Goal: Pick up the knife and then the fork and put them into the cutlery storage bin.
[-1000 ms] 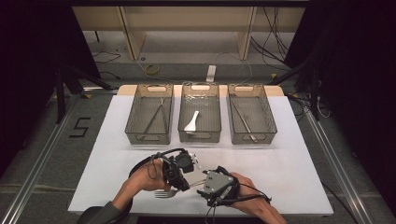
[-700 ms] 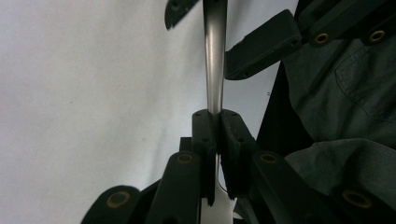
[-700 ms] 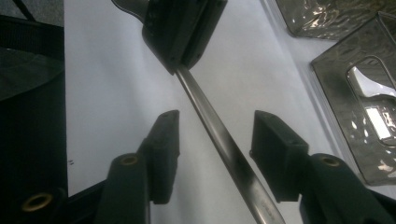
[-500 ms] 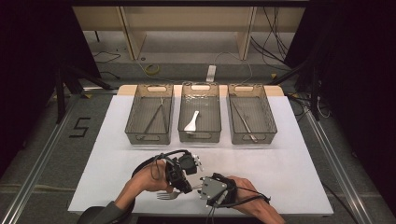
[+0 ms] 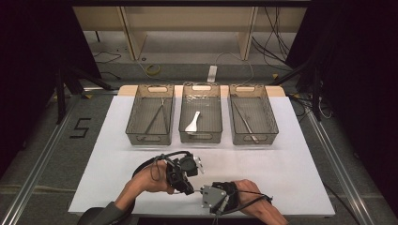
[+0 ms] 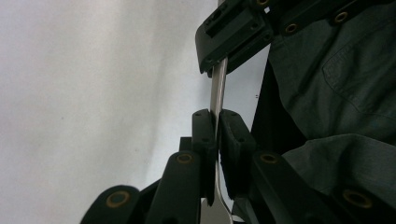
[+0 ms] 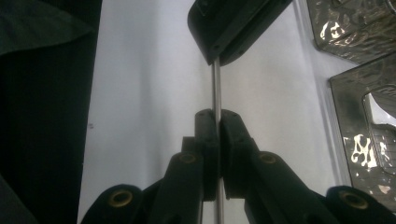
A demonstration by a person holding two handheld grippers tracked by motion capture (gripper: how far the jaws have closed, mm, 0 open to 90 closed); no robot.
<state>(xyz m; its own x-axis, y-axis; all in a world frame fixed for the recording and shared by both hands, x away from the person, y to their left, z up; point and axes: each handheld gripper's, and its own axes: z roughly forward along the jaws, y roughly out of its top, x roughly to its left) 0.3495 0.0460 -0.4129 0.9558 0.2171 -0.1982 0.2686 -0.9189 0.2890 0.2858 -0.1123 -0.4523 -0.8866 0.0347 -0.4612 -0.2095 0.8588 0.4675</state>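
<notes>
a: high view first. what is on the table?

b: white table (image 5: 291,168) with three clear bins along the far side. left bin (image 5: 150,115) holds tongs, middle bin (image 5: 201,112) a white spoon (image 5: 193,122), right bin (image 5: 251,115) a thin metal utensil. near the front edge, both hands meet at the centre. the left gripper (image 5: 187,188) and the right gripper (image 5: 202,191) point at each other, tips almost touching. the piece between them is too small to name from here.

a: left gripper view?

b: the gripper's own two jaws are pinched on a flat metal handle (image 6: 217,91); the fingertips (image 6: 205,128) press it from both sides. it widens toward the bottom, likely a fork, though i cannot tell for sure. farther up, the other gripper's jaws clamp the same handle. white tabletop to the left, a dark sleeve to the right.

a: right gripper view?

b: the jaws have just been closing and are now tight on the thin metal handle (image 7: 216,88), pads (image 7: 232,130) against it. the left gripper (image 7: 217,59) clamps it farther along. the handle hangs over the near table, held by both. bins sit at the right edge.
</notes>
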